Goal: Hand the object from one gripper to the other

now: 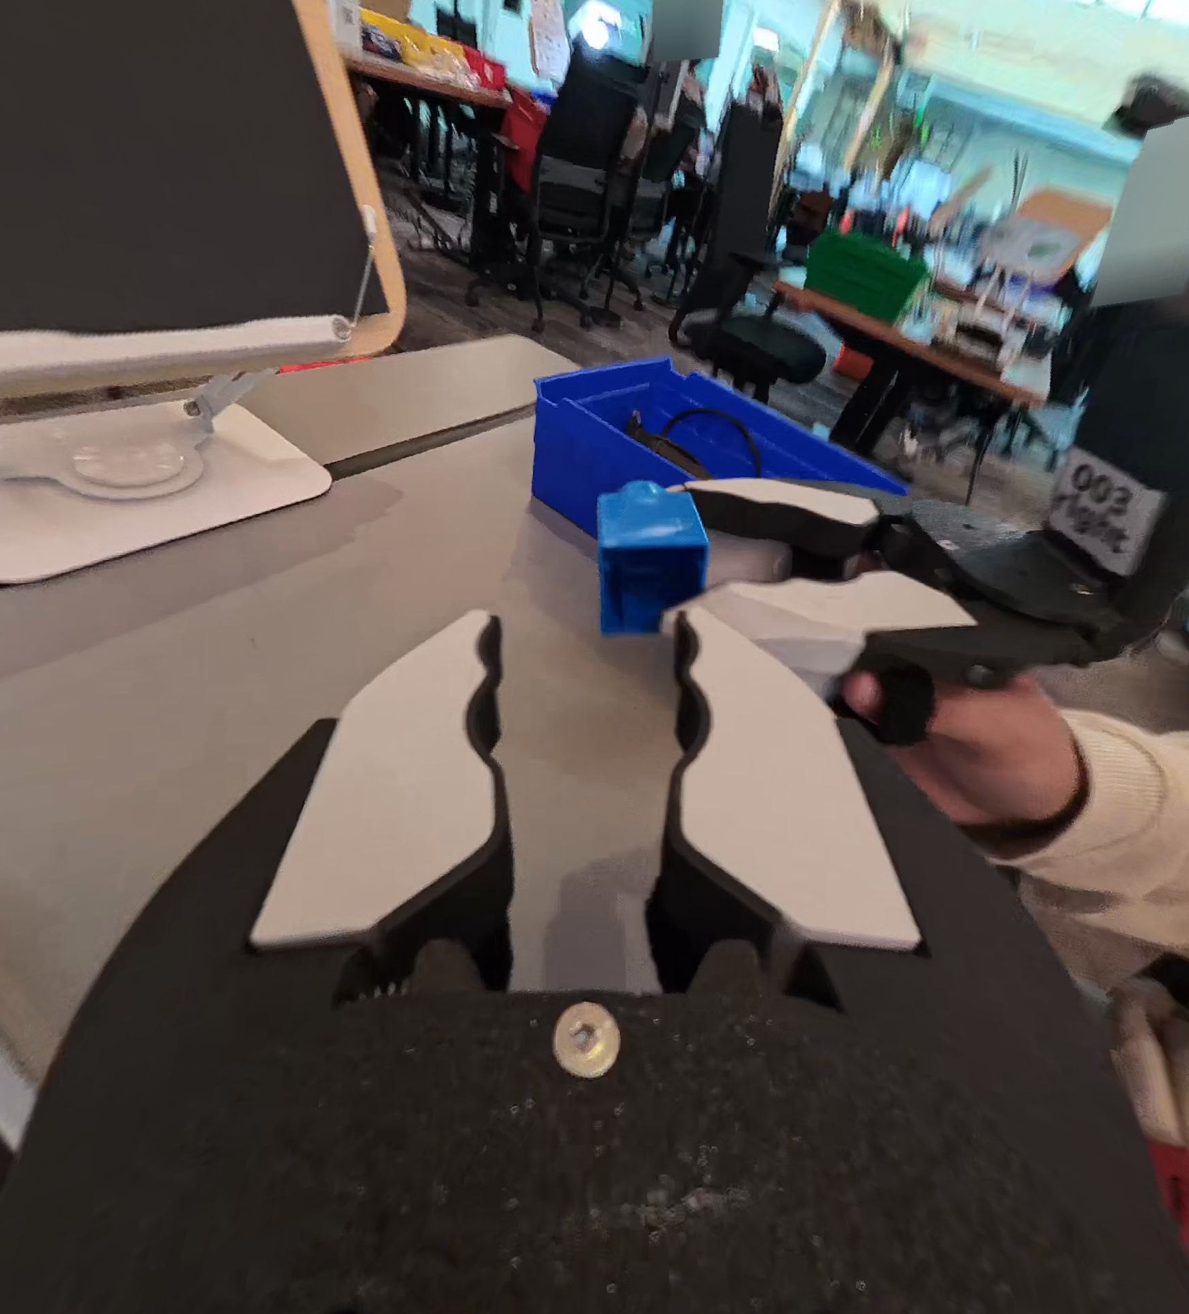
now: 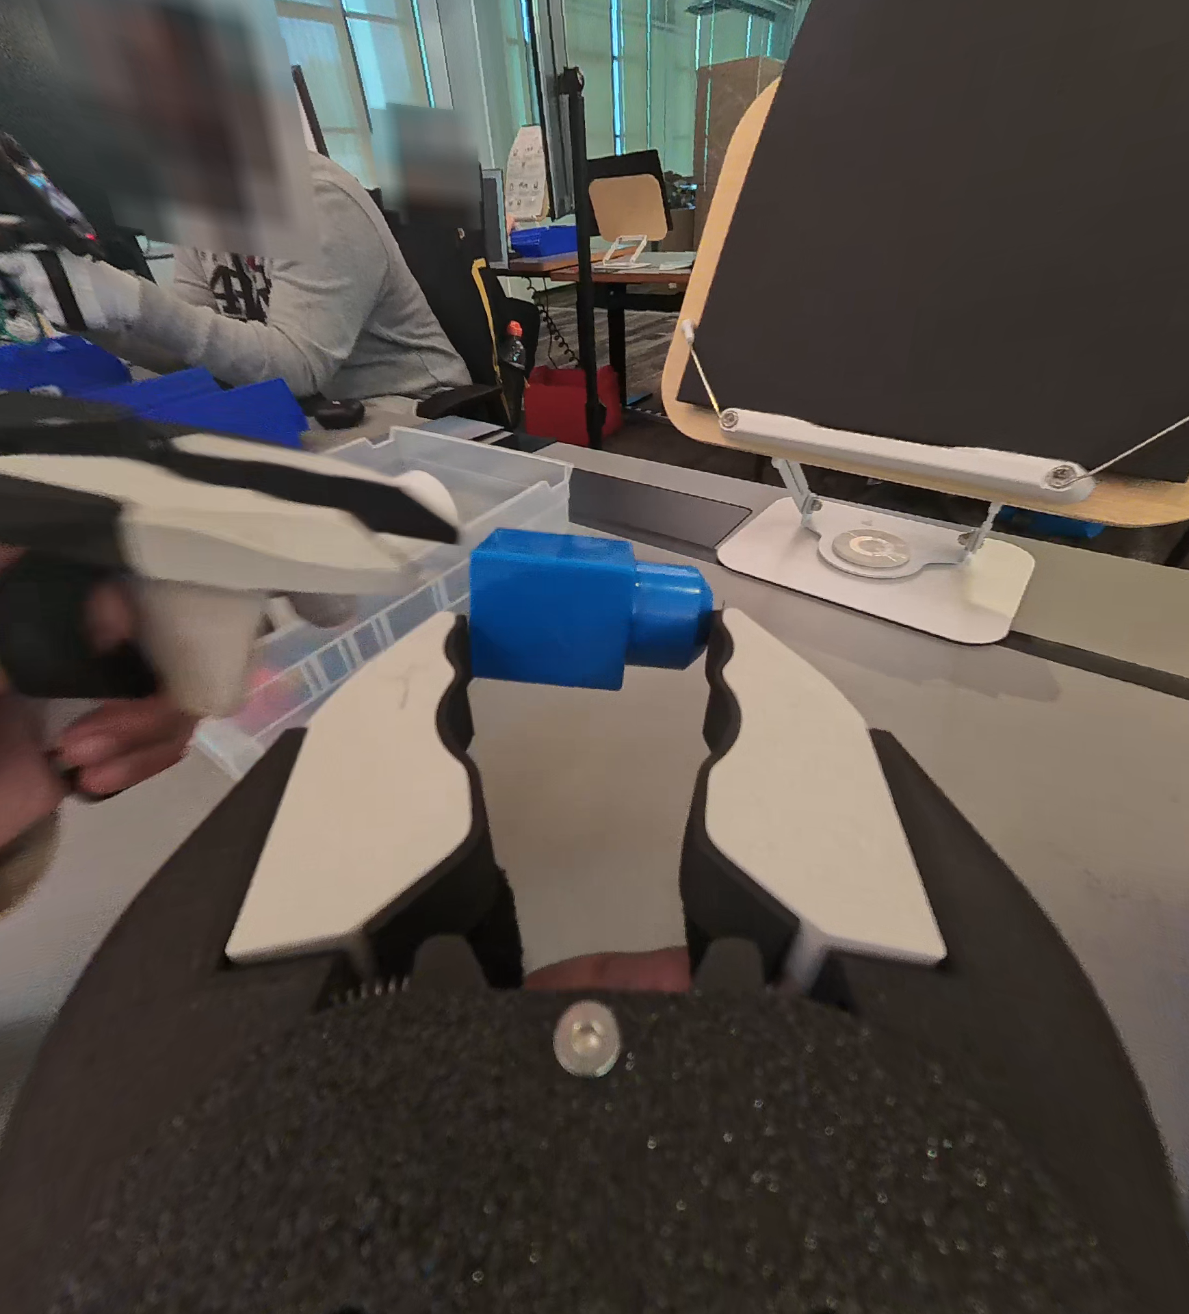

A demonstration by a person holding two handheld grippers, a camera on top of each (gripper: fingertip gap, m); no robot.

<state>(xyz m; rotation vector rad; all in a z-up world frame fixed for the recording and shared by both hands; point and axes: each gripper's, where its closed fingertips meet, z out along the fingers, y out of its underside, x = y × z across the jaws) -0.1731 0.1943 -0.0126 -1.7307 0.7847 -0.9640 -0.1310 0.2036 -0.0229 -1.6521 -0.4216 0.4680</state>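
The right gripper (image 2: 584, 633) holds the blue block (image 2: 563, 615) (a square body with a round cap) crosswise between its fingertips, lifted above the grey table (image 2: 1004, 818). The left gripper (image 1: 581, 626) has its fingers spread wide with nothing between them, its right fingertip just beside the block. A blue bin (image 1: 577, 434) sits on the table behind.

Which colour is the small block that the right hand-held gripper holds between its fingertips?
The block is plain blue all over; the right wrist view shows it best.
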